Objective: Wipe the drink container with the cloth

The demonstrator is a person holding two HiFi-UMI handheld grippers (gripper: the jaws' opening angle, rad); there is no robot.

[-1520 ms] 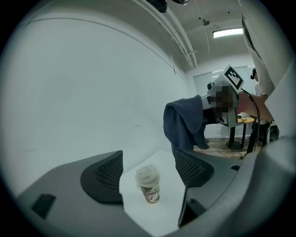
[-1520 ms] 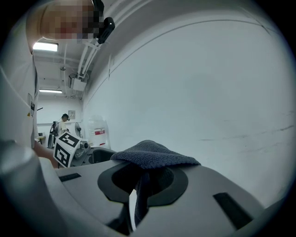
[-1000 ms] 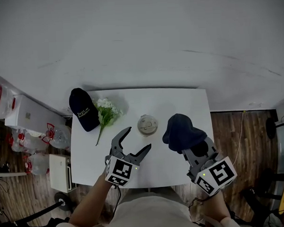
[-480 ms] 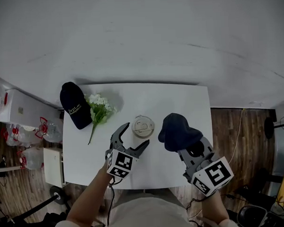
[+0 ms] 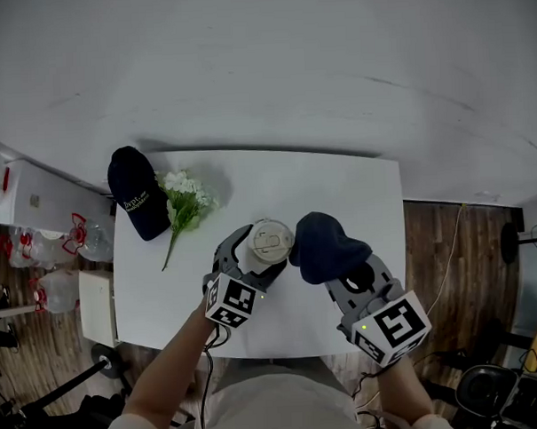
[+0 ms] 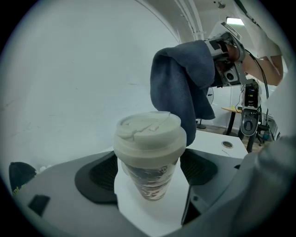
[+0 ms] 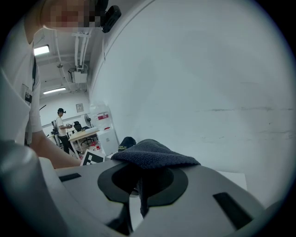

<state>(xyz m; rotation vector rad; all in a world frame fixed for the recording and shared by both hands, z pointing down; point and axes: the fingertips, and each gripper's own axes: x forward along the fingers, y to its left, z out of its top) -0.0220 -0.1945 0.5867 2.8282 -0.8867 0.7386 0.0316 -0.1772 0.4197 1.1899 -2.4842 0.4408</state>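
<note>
1. Nearest the person, the left tongs [image 5: 258,254] reach forward and slightly down over a white table [image 5: 338,184]. Their jaws have just been opening and now stand wide. A drink cup stands between them, and neither pad presses on it.
2. Beside them, the right tongs [image 7: 138,183] are clenched on a dark blue cloth [image 5: 325,247]. The cloth bunches over the jaws and hangs down in front of them.
3. The cup [image 5: 270,239] has a pale lid and a patterned body. It stands upright on the table near the front edge, its long axis vertical, framed by the left jaws.
4. The move ahead likely turns on this relation: the cloth hangs just to the right of the cup at about lid height. Whether it already touches the lid cannot be told. The left tongs are the nearer pair, so they would probably close to steady the cup. The right tongs would then need only a short move leftward to bring the cloth against it.
5. Farther off, at the table's left end, lie white flowers [image 5: 183,199] and a dark cap [image 5: 135,204], well apart from the cup.
</note>
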